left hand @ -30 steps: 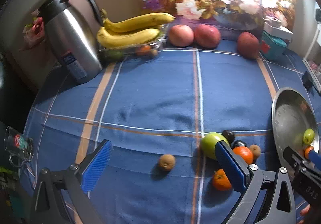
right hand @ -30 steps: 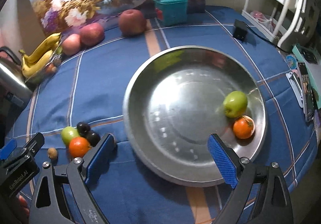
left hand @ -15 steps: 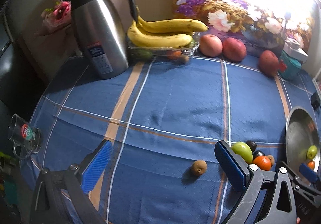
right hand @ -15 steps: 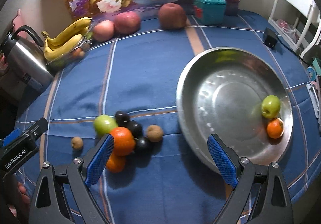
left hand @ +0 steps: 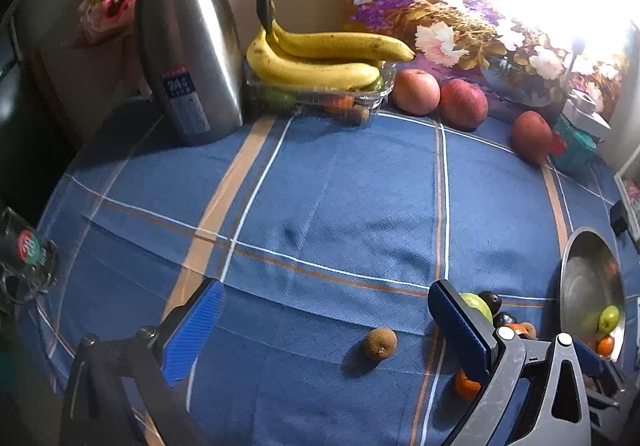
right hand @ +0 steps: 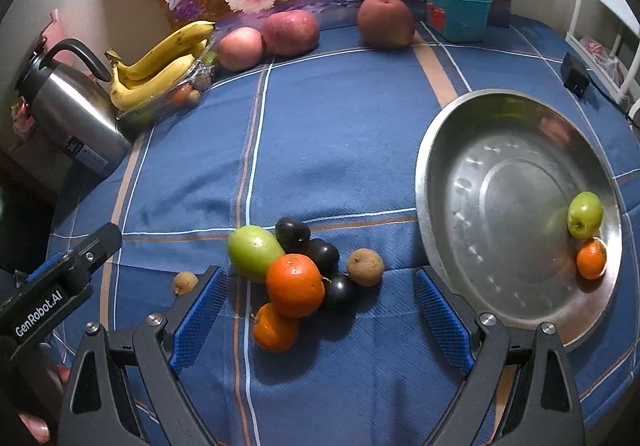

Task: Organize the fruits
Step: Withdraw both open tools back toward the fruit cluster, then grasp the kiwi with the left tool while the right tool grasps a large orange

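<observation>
A pile of fruit lies on the blue cloth: a green mango, a large orange, a small orange, three dark plums and a brown kiwi. A lone small brown fruit lies left of the pile and also shows in the left wrist view. A steel bowl at the right holds a green apple and a small orange. My right gripper is open, just before the pile. My left gripper is open and empty.
At the back stand a steel thermos, bananas on a clear tray, three red apples, a teal box and a flower picture. A glass mug stands at the left edge. A black adapter lies far right.
The right gripper has swung left from over the bowl to in front of the fruit pile. The left gripper has drawn back and turned left, so the thermos looms larger.
</observation>
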The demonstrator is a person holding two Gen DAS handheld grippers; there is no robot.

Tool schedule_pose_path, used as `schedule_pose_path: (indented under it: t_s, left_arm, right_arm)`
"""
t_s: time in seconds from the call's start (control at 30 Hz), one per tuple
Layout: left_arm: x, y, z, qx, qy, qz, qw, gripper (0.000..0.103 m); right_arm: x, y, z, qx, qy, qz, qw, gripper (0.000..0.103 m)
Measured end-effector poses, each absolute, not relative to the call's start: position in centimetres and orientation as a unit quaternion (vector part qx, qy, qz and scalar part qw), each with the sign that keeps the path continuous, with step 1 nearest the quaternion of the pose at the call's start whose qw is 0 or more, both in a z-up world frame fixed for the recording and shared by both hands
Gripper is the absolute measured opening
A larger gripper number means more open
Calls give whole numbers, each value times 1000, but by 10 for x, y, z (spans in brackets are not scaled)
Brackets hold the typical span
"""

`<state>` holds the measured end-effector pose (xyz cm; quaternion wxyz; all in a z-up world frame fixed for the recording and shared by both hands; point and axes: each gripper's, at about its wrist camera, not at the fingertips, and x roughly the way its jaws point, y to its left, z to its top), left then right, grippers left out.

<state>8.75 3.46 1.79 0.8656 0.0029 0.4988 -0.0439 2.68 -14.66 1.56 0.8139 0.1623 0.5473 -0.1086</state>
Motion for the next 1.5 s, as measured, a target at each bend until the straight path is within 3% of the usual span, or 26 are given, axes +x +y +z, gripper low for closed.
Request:
schedule_pose_path:
  t_s: [0.13, 0.23, 0.5, 0.77, 1.03, 1.13, 1.5]
  left_arm:
    - [92, 34, 9, -10, 516, -51, 855, 103]
    - [94, 32, 1, -22, 537, -62, 841, 103]
    - [99, 29, -22, -51, 579, -68, 811, 101]
    - [98, 15, -42, -43, 611, -85, 786, 81]
    - [97, 10, -48, -60, 627, -94, 771, 39]
    - [96, 11, -49, -64, 627, -99, 770, 31]
    - [98, 15, -32, -86, 607, -107, 782, 27]
  right_arm:
    - [30, -147, 9, 160, 552, -107, 811, 93]
    - [31, -147, 6, 163, 555, -104, 809, 80]
    - [36, -141, -1, 162, 562, -91, 806, 64]
    - [40, -133, -9, 152, 572, -81, 802, 45]
    - [39, -132, -8, 149, 574, -75, 802, 38]
    - [39, -131, -8, 146, 574, -74, 802, 37]
    - [38, -130, 3, 153, 565, -65, 808, 37]
